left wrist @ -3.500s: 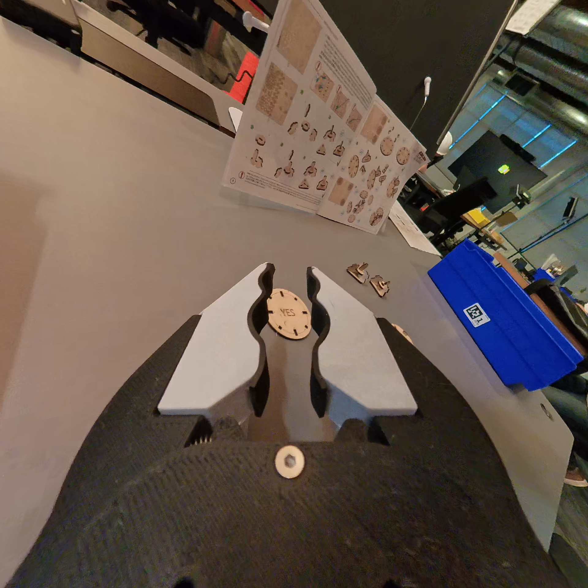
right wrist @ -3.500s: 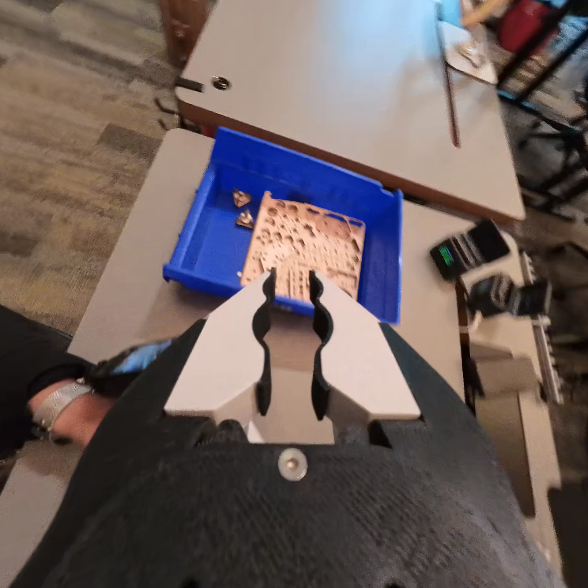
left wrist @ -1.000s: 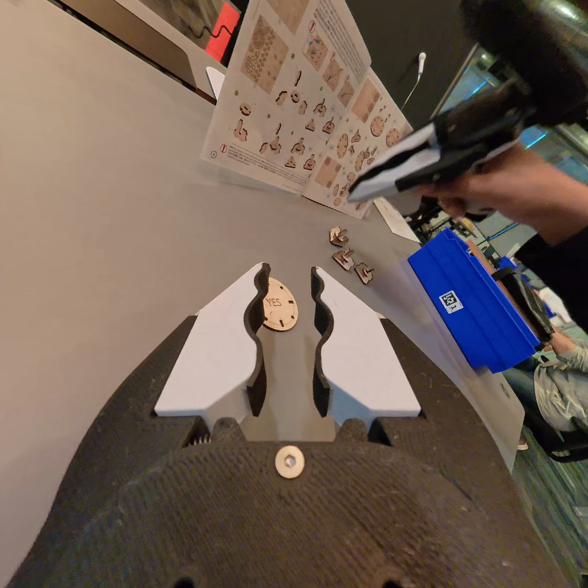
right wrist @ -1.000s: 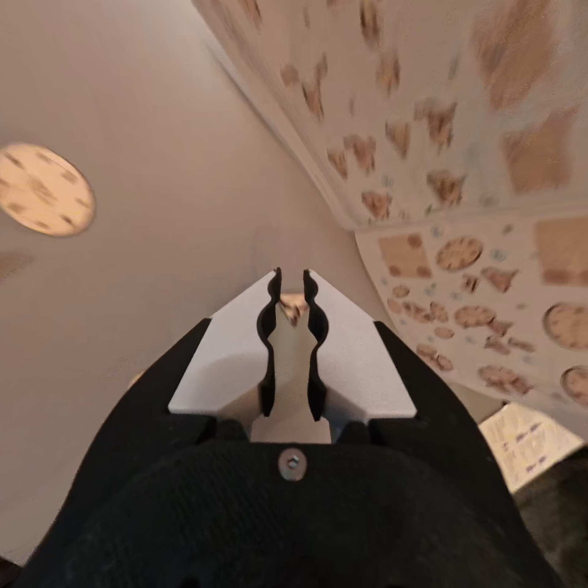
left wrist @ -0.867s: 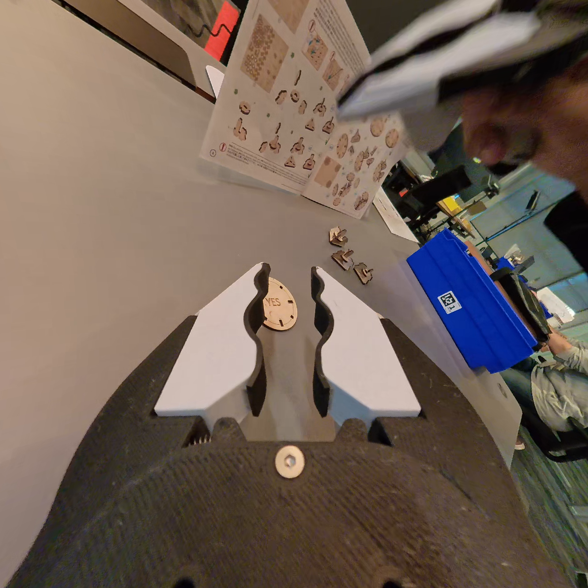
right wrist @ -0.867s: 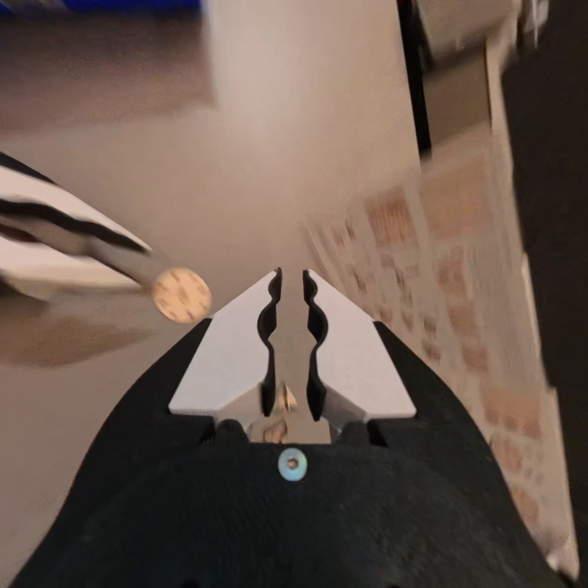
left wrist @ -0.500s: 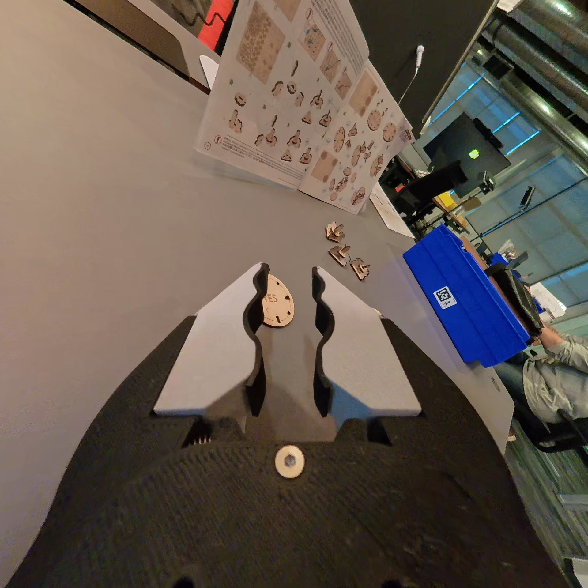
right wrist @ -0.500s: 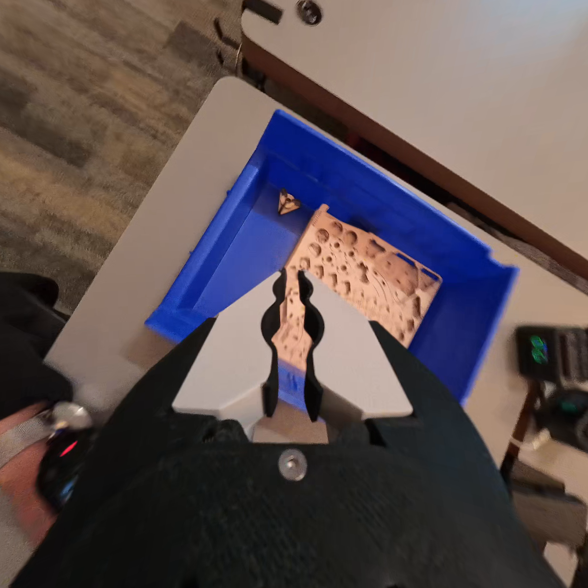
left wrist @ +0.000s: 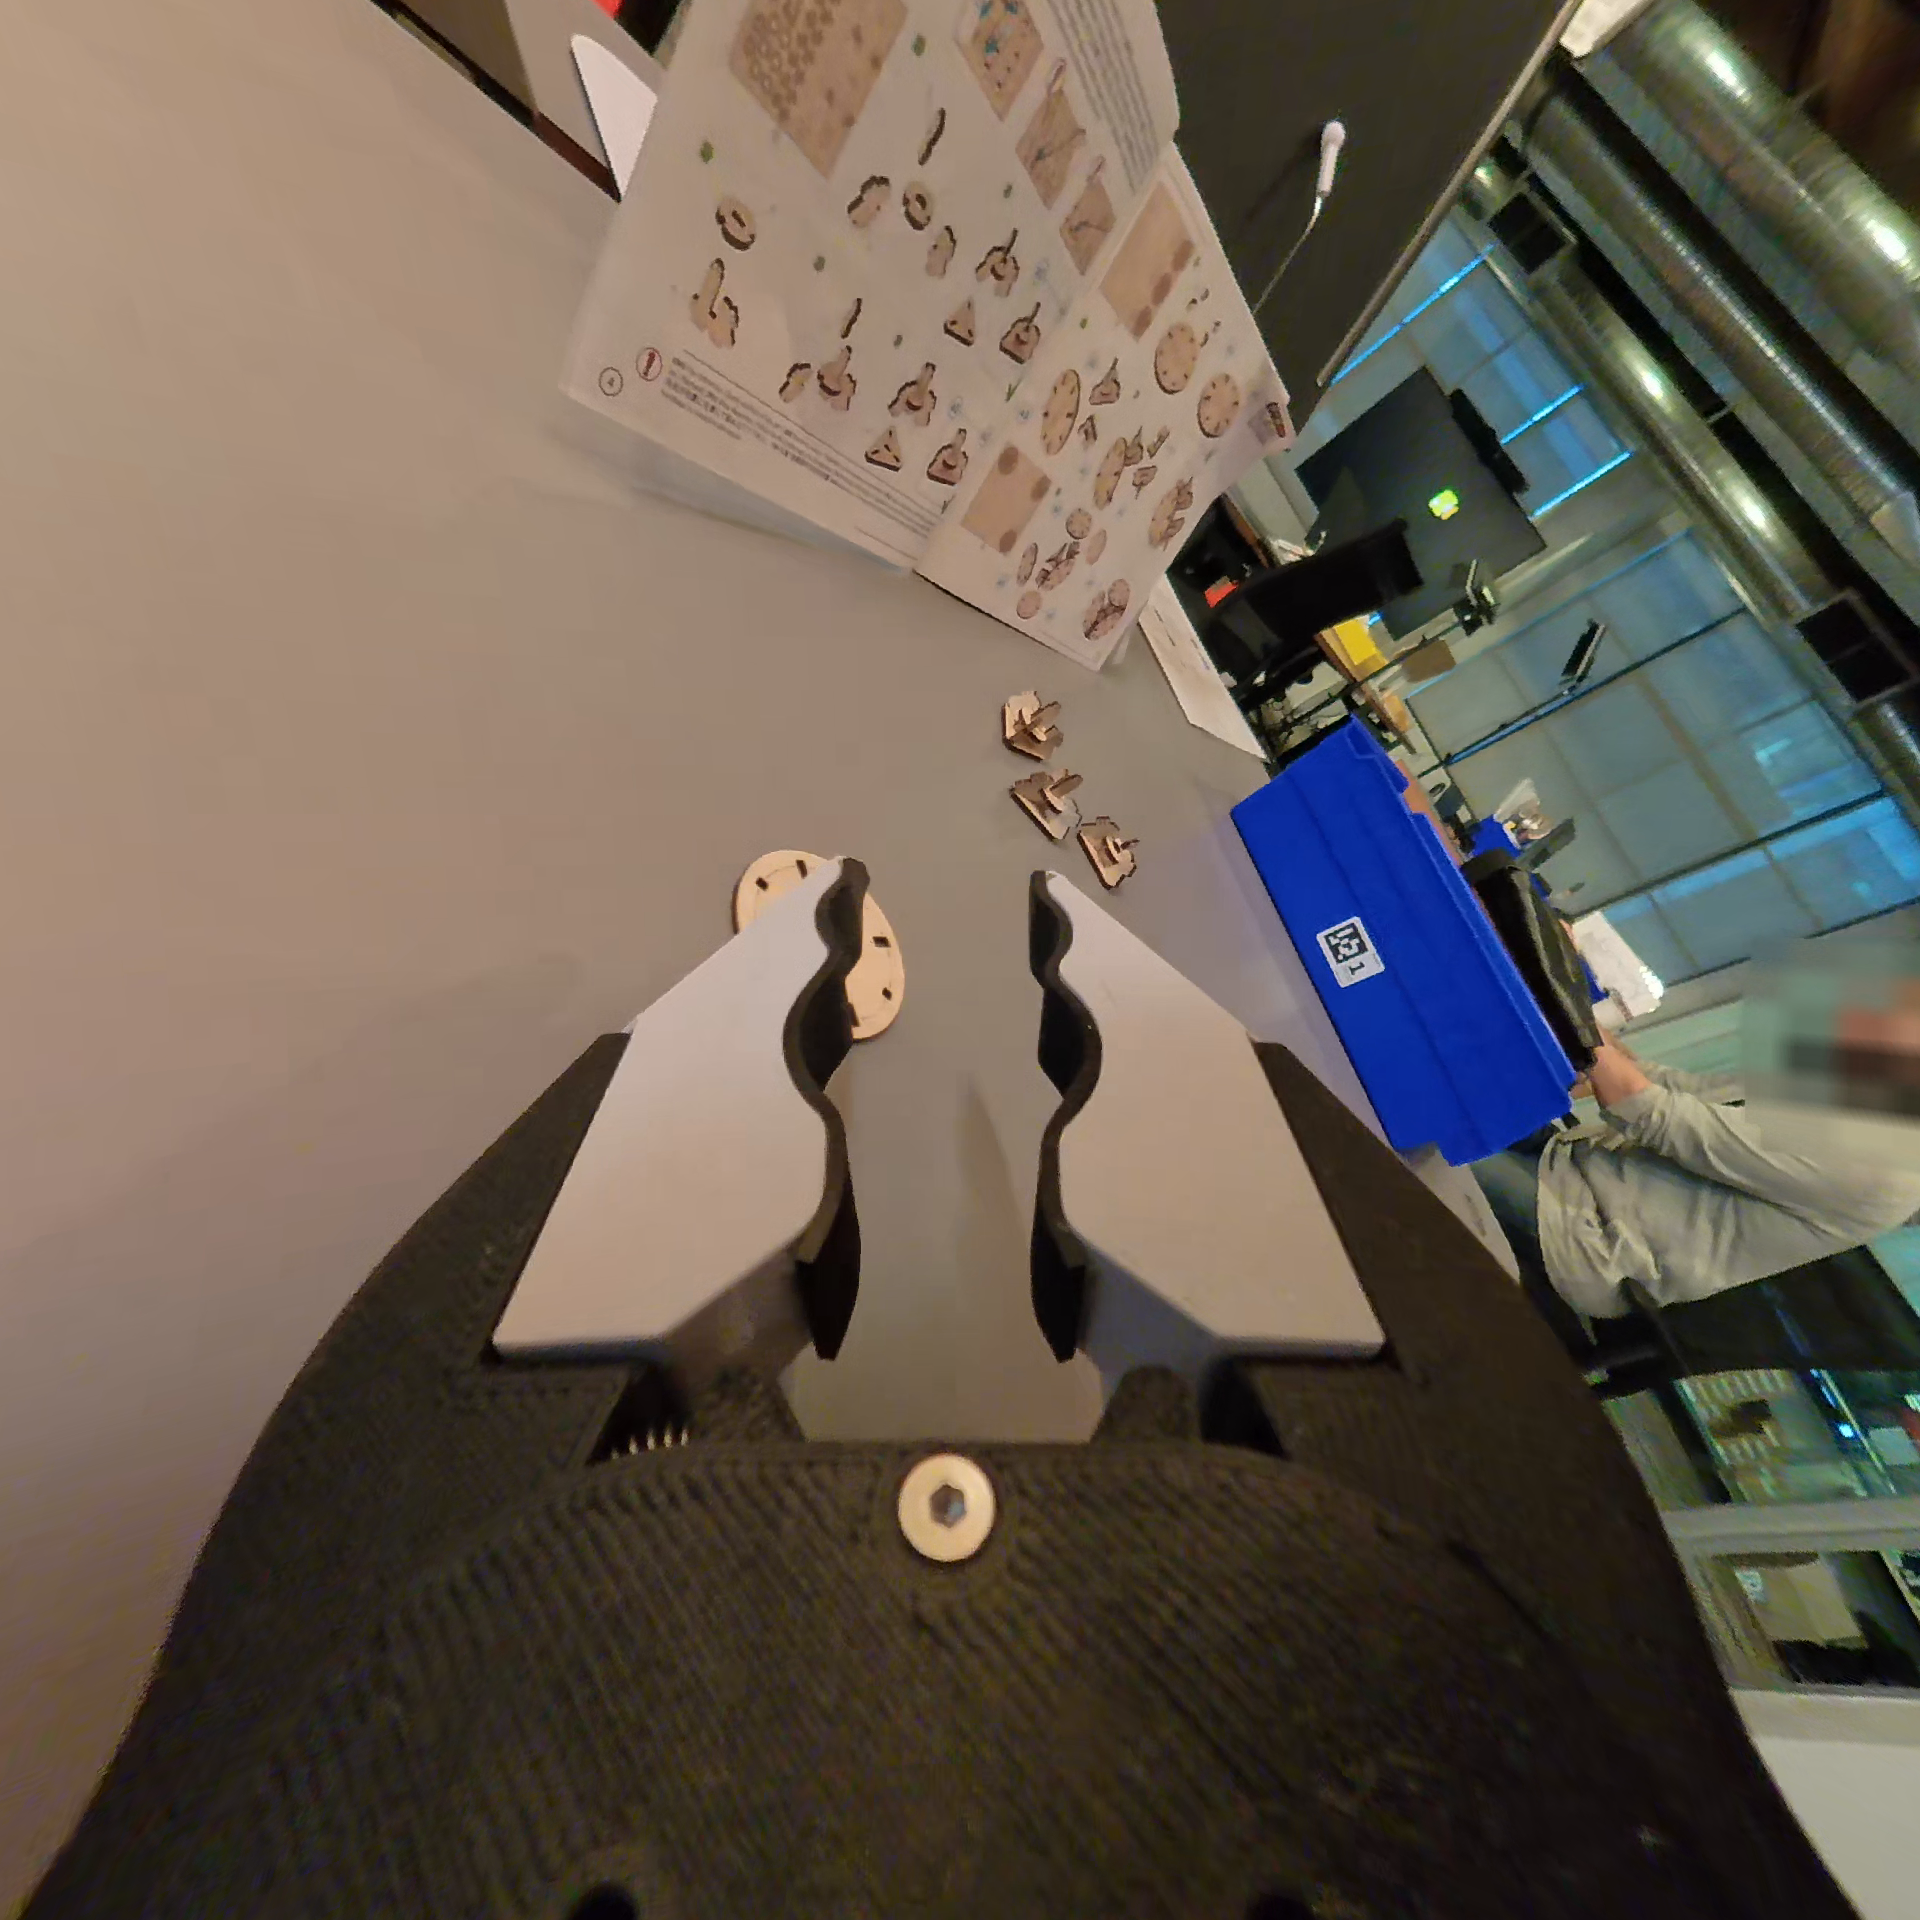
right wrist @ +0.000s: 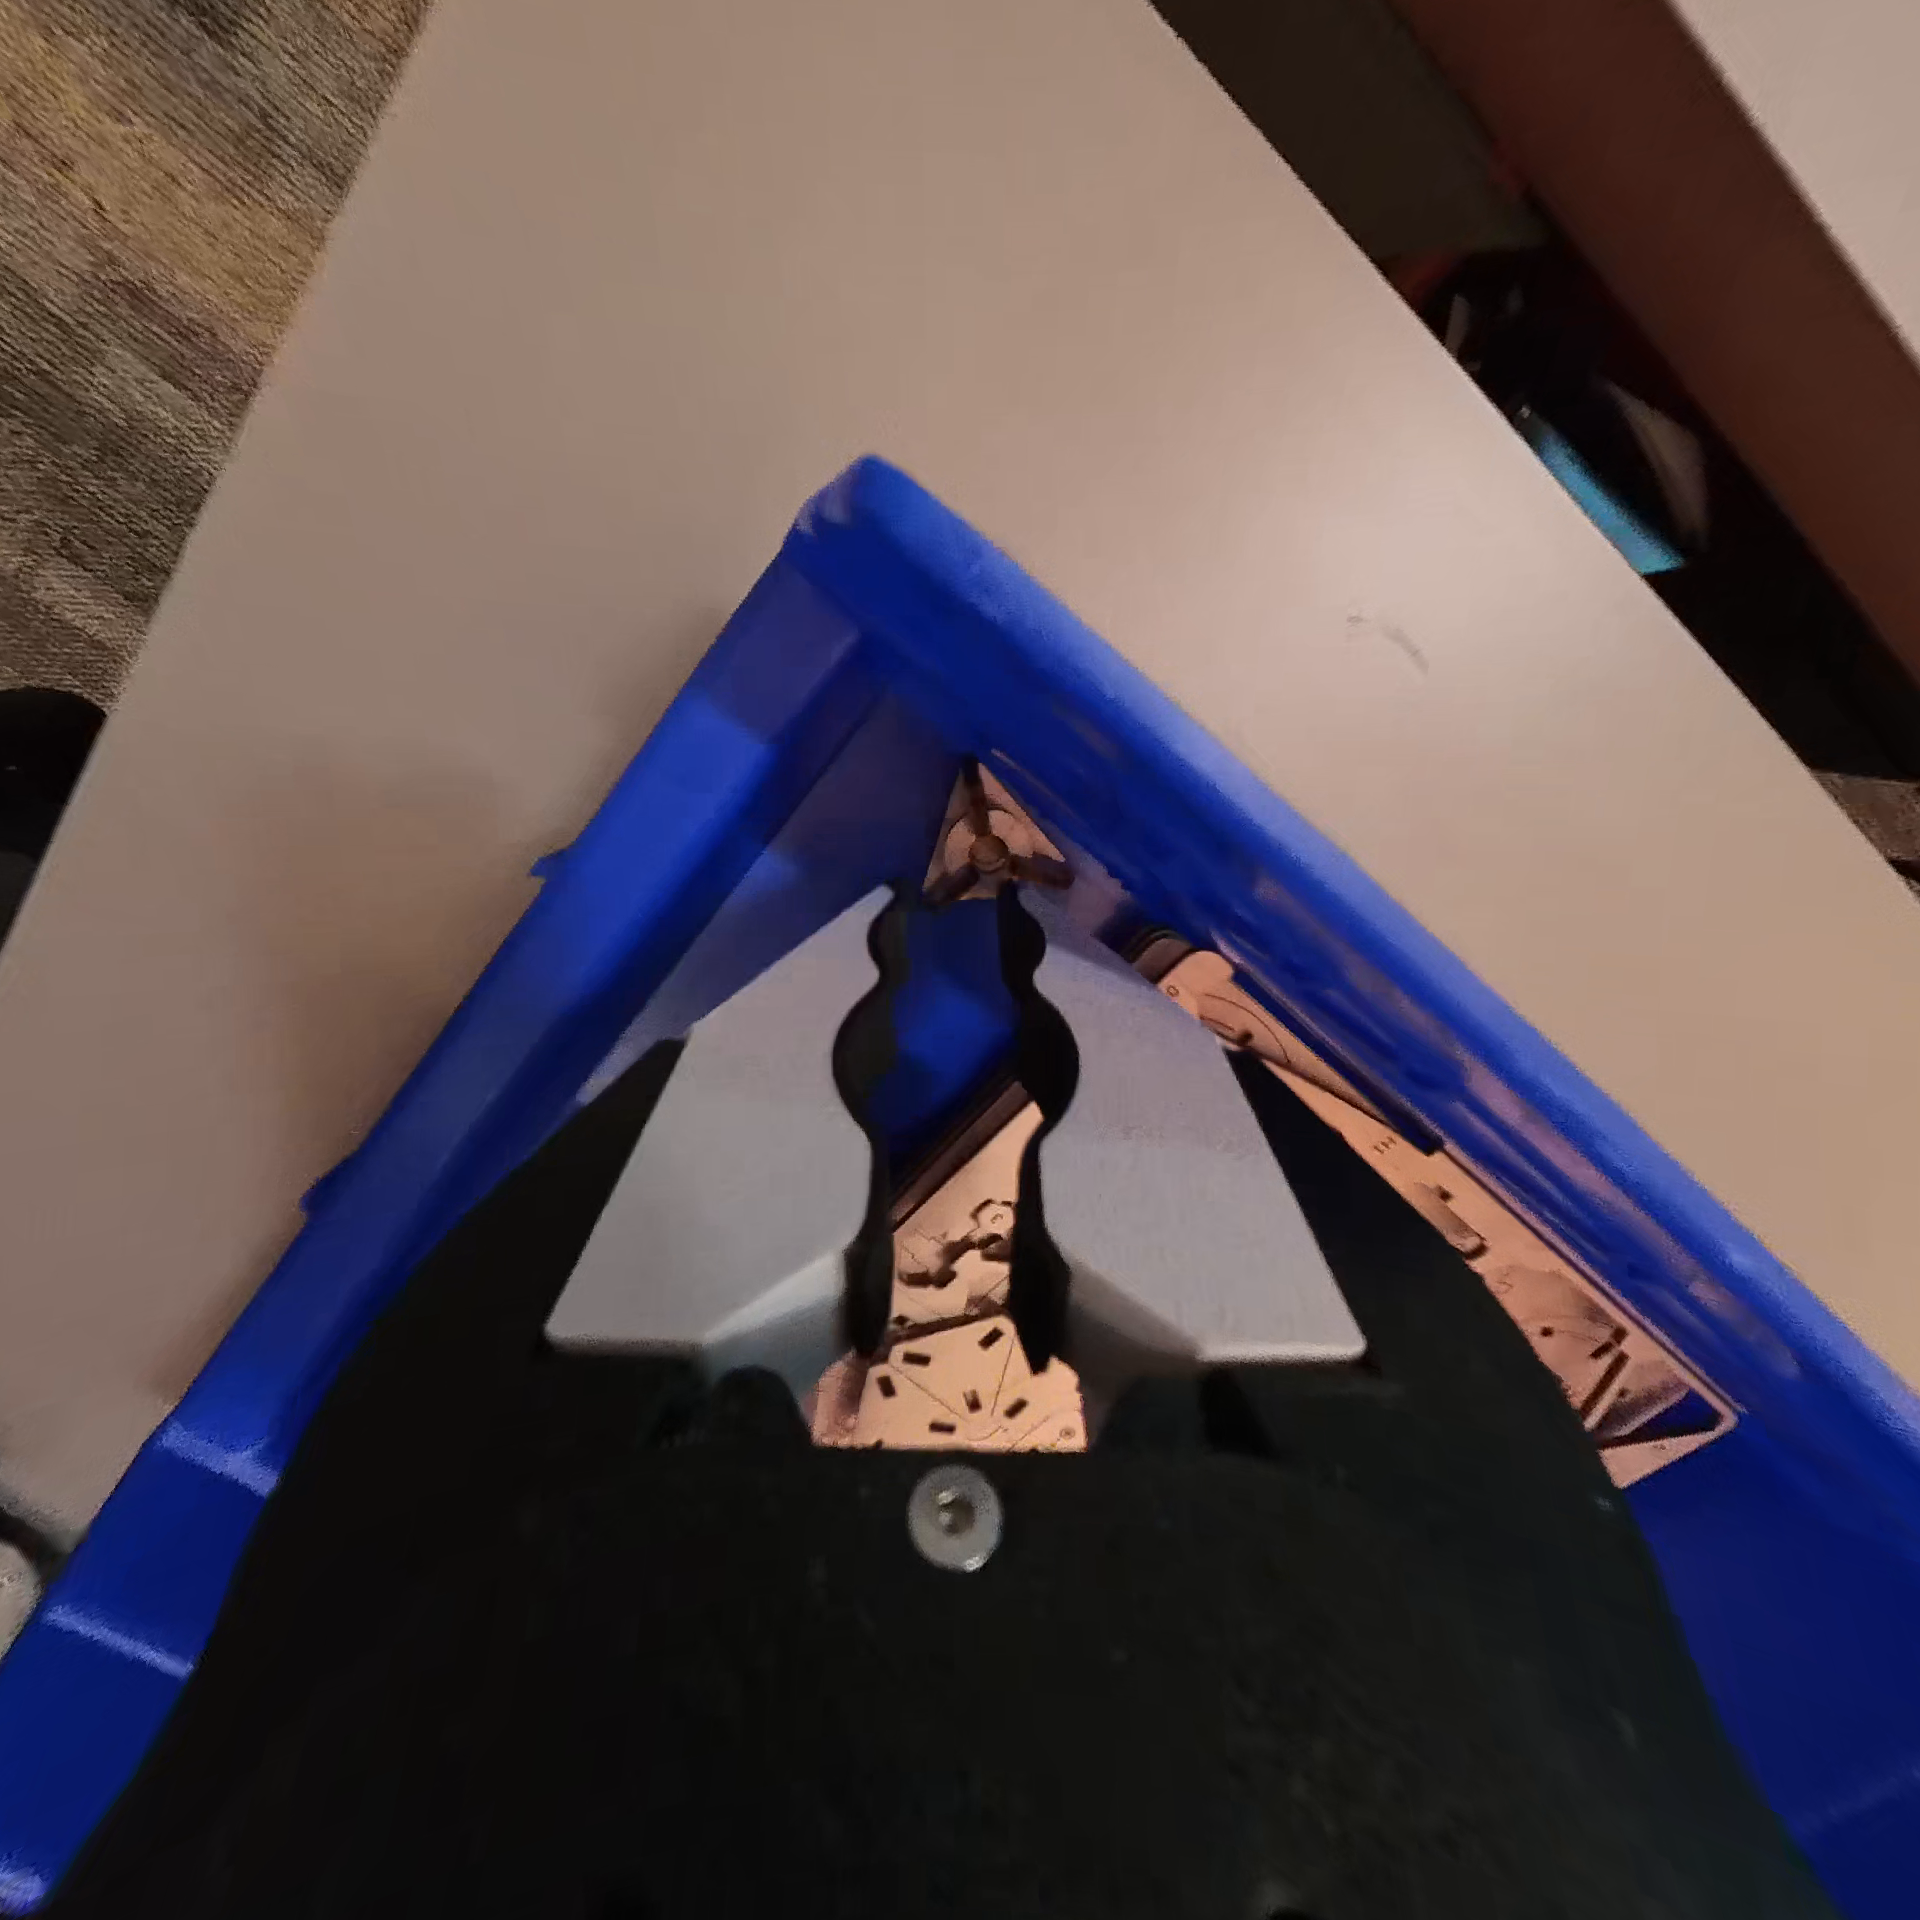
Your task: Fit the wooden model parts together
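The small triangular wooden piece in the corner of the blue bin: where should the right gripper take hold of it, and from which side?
Judging by its pose, grip the upright crossed tab standing off the triangular wooden piece, coming straight down from above. The blue bin walls close in on two sides, so a sideways approach looks blocked. The right gripper is open just short of it.

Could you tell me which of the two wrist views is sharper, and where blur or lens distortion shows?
Left wrist view: sharp; the round wooden disc and three small wooden assemblies are crisp, though the wide-angle lens bends the blue plastic bin and background. Right wrist view: softer; motion blur smears the bin's rim and the small triangular wooden piece in its corner, under dim warm light.
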The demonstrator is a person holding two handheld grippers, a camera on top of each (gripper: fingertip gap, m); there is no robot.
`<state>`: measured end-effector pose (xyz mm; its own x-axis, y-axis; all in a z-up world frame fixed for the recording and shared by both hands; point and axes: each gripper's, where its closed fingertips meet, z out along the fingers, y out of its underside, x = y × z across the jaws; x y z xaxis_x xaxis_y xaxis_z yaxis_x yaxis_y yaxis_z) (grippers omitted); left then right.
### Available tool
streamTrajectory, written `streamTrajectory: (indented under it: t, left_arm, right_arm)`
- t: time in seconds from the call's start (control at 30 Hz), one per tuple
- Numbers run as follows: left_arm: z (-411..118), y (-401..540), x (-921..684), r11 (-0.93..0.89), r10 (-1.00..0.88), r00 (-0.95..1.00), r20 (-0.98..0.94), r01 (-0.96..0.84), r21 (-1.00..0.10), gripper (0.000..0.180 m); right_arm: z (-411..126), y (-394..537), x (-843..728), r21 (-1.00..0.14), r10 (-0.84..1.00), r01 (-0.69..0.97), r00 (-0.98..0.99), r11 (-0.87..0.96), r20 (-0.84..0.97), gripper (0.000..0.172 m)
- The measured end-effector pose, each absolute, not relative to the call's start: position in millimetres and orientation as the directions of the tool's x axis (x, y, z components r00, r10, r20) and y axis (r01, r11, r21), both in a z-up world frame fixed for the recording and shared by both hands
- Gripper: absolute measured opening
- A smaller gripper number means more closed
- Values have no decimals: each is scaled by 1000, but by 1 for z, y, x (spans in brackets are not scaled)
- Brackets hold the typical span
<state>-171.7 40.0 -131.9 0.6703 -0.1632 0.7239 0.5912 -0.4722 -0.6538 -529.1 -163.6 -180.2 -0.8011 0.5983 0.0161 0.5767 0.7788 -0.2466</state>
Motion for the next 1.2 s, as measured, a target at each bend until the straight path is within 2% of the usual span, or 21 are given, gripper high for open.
streamTrajectory:
  t: [0.2, 0.37, 0.53, 0.73, 0.97, 1.1, 1.2]
  left_arm:
    - [-129, 41, -174, -456, -166, 675, 719, 594, -663, 30]
    - [-130, 41, -175, -454, -163, 683, 712, 589, -668, 30]
    - [-129, 41, -176, -452, -162, 681, 714, 591, -668, 30]
    - [-131, 42, -175, -453, -159, 700, 696, 575, -681, 30]
    - [-133, 43, -177, -444, -146, 743, 653, 541, -714, 31]
    - [-134, 43, -178, -436, -138, 765, 630, 524, -732, 31]
    - [-136, 43, -180, -430, -128, 789, 601, 502, -750, 31]
  right_arm:
    - [-180, -163, -531, -233, 644, 628, -765, 742, -13, 6]
    - [-166, -161, -521, -245, 629, 606, -777, 757, 23, 0]
    - [-124, -153, -503, -313, 658, 613, -751, 725, 53, 0]
    - [-43, -122, -465, -451, 741, 624, -658, 638, 137, 1]
    - [35, -35, -351, -639, 927, 679, -334, 362, 170, 1]
    - [38, 24, -246, -688, 985, 707, -81, 166, 154, 1]
    - [23, 59, -167, -745, 990, 667, 108, -8, 86, 1]
